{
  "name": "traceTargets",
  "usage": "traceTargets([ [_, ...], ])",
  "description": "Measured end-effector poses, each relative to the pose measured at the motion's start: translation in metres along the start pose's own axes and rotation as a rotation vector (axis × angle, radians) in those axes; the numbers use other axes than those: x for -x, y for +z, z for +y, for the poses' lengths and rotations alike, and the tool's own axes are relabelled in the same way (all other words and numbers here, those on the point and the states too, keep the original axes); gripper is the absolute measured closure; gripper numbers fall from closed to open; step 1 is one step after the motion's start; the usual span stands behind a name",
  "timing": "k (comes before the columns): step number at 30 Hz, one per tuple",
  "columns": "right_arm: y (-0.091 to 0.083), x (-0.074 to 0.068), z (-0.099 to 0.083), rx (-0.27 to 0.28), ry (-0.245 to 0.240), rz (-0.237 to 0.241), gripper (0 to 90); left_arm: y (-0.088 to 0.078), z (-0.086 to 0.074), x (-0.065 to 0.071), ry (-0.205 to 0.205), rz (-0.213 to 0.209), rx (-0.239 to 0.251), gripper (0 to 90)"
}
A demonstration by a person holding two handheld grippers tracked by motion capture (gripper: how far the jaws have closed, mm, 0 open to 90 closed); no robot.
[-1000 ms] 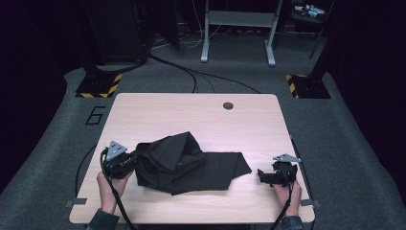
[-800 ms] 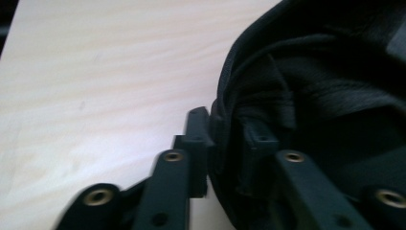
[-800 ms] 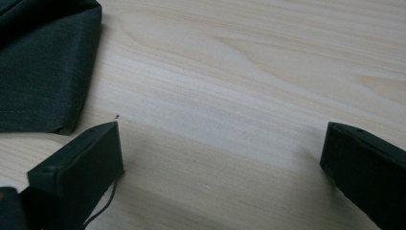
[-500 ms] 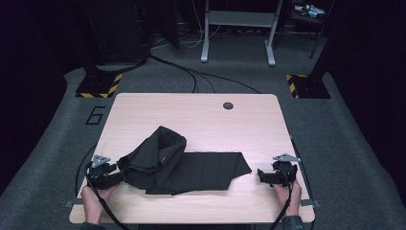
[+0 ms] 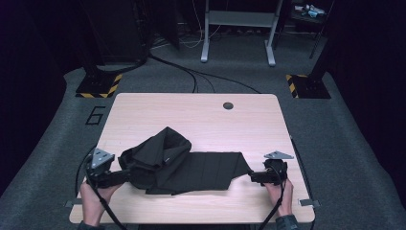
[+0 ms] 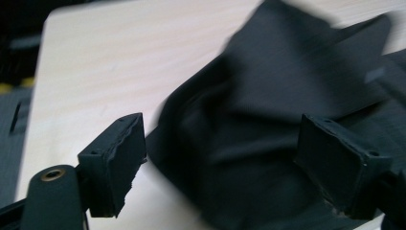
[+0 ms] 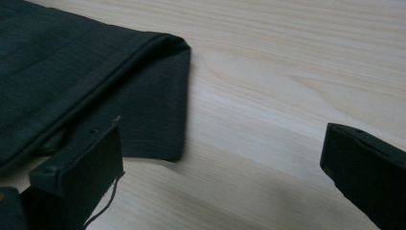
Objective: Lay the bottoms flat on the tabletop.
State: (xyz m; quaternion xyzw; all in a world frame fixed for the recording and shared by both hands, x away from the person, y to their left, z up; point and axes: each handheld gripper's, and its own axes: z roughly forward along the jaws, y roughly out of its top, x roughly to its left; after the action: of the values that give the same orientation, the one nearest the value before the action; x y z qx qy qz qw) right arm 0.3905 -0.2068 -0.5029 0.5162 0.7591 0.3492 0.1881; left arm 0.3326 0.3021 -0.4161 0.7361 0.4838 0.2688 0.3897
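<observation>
A black garment (image 5: 186,163) lies on the pale wooden table (image 5: 191,112), bunched into a peaked fold (image 5: 165,143) at its left and flat toward its right. My left gripper (image 5: 123,175) lies low at the cloth's left edge. Its jaws have just been opening and now stand wide apart. In the left gripper view (image 6: 222,143) the dark folds (image 6: 268,96) sit between and beyond the jaws, unpressed. My right gripper (image 5: 252,176) rests at the garment's right end with its jaws wide open (image 7: 225,158). The hemmed corner (image 7: 158,96) lies flat just beside one jaw, not gripped.
A round cable hole (image 5: 228,105) sits near the table's far edge. On the floor behind are black cables (image 5: 191,76), a metal stand (image 5: 238,33), two hazard-striped bases (image 5: 98,86) and a painted 6 (image 5: 95,115). Bare wood stretches beyond the garment.
My left gripper moved toward the near left corner, drawing the bunched cloth leftward so the garment lies longer. The right gripper has barely shifted.
</observation>
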Motion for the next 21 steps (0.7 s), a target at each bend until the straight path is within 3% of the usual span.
traceTargets([
  [3,0.001,-0.007,0.003,-0.004,-0.009,0.016,0.1,0.011,0.015,0.022,0.070,-0.044,0.002,16.4],
  [6,0.004,-0.011,0.005,-0.002,-0.016,0.040,0.1,0.032,0.027,0.042,0.137,-0.088,-0.031,16.4],
  [14,0.007,-0.026,0.010,0.013,-0.019,0.086,0.6,0.072,0.040,0.071,0.215,-0.125,-0.100,20.1],
  [17,0.009,-0.034,0.015,0.022,-0.023,0.103,1.2,0.081,0.042,0.078,0.245,-0.121,-0.111,24.1],
  [21,0.017,-0.046,0.022,0.014,-0.050,0.117,2.6,0.087,0.041,0.082,0.278,-0.111,-0.125,44.1],
])
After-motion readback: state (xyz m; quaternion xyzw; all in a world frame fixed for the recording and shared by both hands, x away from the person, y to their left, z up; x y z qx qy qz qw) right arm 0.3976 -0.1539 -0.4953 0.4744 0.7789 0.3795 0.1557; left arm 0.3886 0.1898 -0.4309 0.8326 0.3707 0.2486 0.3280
